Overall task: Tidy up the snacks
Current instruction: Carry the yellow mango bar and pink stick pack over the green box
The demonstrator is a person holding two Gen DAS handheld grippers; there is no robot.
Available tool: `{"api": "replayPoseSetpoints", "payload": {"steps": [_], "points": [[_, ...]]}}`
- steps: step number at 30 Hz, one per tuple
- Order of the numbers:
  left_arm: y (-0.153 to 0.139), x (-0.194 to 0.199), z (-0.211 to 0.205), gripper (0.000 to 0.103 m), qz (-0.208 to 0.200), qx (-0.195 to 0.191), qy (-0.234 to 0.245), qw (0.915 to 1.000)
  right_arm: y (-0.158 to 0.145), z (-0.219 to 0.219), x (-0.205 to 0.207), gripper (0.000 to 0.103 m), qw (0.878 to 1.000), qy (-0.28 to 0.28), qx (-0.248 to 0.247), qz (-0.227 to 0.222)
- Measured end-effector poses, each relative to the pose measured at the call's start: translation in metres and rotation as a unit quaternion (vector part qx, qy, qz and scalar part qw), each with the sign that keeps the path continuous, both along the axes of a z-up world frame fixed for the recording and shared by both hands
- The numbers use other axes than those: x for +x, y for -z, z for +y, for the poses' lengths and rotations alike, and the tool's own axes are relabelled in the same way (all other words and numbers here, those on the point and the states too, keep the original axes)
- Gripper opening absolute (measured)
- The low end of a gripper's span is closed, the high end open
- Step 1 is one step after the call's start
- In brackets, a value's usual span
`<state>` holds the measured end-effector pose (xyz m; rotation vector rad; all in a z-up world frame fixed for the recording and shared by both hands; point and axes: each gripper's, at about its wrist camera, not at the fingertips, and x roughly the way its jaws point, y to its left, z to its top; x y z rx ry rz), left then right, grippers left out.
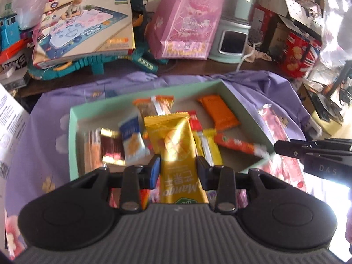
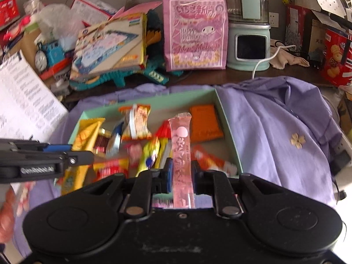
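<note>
1. We see a lilac flowered cloth (image 2: 275, 127) spread over the near table.
2. On it sits a shallow mint-green cardboard box (image 1: 73, 132) scattered with wrapped snacks.
3. Our left gripper (image 1: 178, 169) pinches a long yellow foil mango bar (image 1: 176, 140) above the box's near side.
4. Our right gripper (image 2: 181, 171) clamps a slim pink translucent stick packet (image 2: 181, 145), also over the box.
</note>
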<state>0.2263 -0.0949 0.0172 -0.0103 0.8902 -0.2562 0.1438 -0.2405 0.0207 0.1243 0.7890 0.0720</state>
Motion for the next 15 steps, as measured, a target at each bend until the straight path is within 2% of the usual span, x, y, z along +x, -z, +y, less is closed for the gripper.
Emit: {"api": "replayPoseSetpoints", "payload": {"steps": [4, 12, 13, 14, 15], "points": [[0.005, 0.036, -0.007, 0.035, 0.007, 0.002, -0.008, 0.9999, 0.003, -0.001, 0.039, 0.016, 1.0, 0.003, 0.011, 0.001], [0.035, 0.071, -0.019, 0.036, 0.031, 0.019, -0.009, 0.9993, 0.031, 0.001, 0.091, 0.017, 0.999, 0.006, 0.027, 0.021], [0.04, 0.074, -0.021, 0.037, 0.033, 0.024, -0.01, 0.9991, 0.034, 0.002, 0.093, 0.018, 0.999, 0.004, 0.024, 0.024], [0.043, 0.074, -0.021, 0.04, 0.033, 0.029, -0.011, 0.999, 0.037, 0.003, 0.095, 0.023, 0.999, 0.002, 0.023, 0.026], [0.045, 0.074, -0.023, 0.048, 0.03, 0.037, -0.015, 0.9988, 0.038, 0.003, 0.095, 0.028, 0.999, 0.004, 0.023, 0.022]]}}
